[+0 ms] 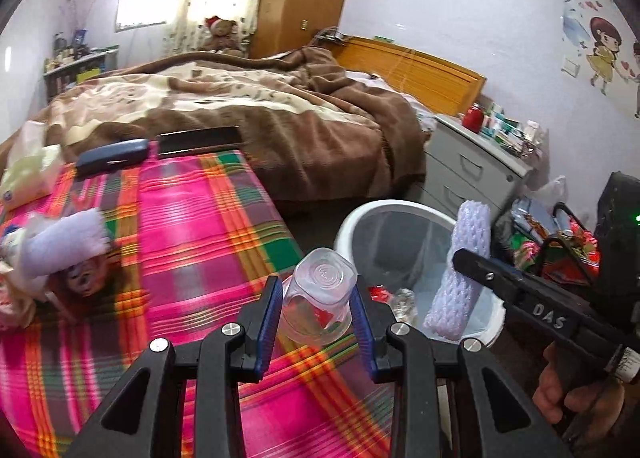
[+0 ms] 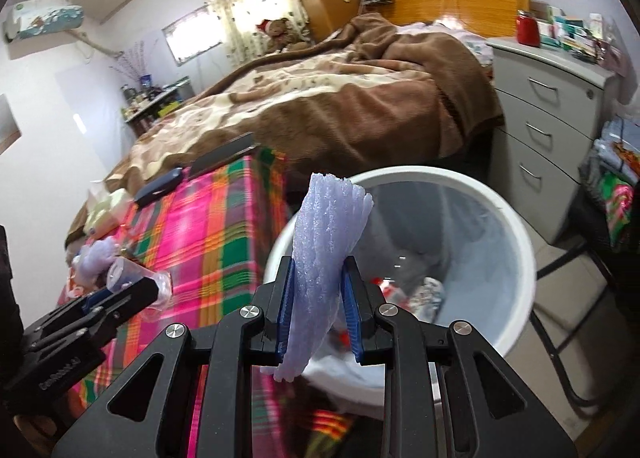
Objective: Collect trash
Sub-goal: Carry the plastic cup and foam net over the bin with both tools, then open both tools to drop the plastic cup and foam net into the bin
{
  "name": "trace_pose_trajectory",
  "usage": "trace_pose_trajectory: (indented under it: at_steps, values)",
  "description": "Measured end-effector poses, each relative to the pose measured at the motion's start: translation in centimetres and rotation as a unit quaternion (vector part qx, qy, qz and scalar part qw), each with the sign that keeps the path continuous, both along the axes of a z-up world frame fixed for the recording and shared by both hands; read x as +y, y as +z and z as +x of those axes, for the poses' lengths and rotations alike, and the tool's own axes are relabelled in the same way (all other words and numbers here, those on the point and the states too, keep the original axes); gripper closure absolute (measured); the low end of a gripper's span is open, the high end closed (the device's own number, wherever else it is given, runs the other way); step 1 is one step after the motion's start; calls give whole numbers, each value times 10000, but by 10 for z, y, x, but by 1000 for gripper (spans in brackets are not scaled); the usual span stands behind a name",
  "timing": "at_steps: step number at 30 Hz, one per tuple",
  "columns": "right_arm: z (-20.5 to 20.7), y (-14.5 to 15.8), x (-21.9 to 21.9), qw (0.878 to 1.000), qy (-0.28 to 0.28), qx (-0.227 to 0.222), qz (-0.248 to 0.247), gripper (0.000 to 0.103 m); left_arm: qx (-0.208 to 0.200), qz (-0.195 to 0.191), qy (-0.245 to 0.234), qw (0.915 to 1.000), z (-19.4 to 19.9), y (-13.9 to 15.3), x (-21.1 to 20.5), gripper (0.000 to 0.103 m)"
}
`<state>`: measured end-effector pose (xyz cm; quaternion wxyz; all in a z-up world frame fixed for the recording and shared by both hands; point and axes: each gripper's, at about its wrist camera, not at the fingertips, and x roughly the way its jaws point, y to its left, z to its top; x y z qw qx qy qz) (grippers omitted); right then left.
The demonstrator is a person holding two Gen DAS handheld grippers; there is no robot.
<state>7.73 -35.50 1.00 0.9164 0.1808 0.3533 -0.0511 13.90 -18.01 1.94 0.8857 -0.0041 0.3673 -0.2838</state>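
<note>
My left gripper (image 1: 316, 294) is shut on a clear plastic cup (image 1: 320, 290), held on its side at the table's right edge beside the white trash bin (image 1: 360, 218). My right gripper (image 2: 318, 290) is shut on a pale purple foam net sleeve (image 2: 324, 242), held upright over the near rim of the bin (image 2: 516, 242). The sleeve also shows in the left wrist view (image 1: 460, 274), above the bin. The bin holds a liner and some trash. More trash, including another foam net (image 1: 64, 242), lies at the table's left.
The table has a pink plaid cloth (image 1: 192, 226). A tissue pack (image 1: 28, 174), a dark case (image 1: 112, 156) and a black box (image 1: 200, 140) lie at its far end. A bed (image 1: 240, 106) stands behind, grey drawers (image 2: 548, 126) beside the bin, bags (image 1: 560, 242) to the right.
</note>
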Motion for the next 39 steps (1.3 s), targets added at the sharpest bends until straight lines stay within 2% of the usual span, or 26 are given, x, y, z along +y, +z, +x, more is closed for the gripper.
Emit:
trace_pose_trajectory:
  at_steps: [12, 21, 24, 26, 27, 30, 39]
  values:
    - [6, -21, -38, 9978, -340, 515, -222, 79, 188, 43, -602, 9980, 18, -10, -67, 68]
    - [13, -35, -53, 9951, -258, 891, -355, 78, 370, 86, -812, 9960, 26, -26, -98, 68]
    - [14, -37, -57, 9944, -231, 967, -367, 73, 408, 153, -793, 9959, 28, -30, -102, 67]
    - [14, -39, -58, 9936, -229, 1029, -399, 66, 513, 68, -769, 9957, 30, -33, -102, 51]
    - [13, -40, -59, 9934, -230, 1048, -404, 61, 572, 46, -752, 9955, 32, -34, -102, 47]
    - [14, -40, -58, 9940, -180, 1030, -328, 50, 584, 12, -721, 9957, 33, -34, -98, 46]
    - [8, -29, -51, 9950, -193, 889, -412, 50, 495, 33, -569, 9971, 28, -27, -82, 46]
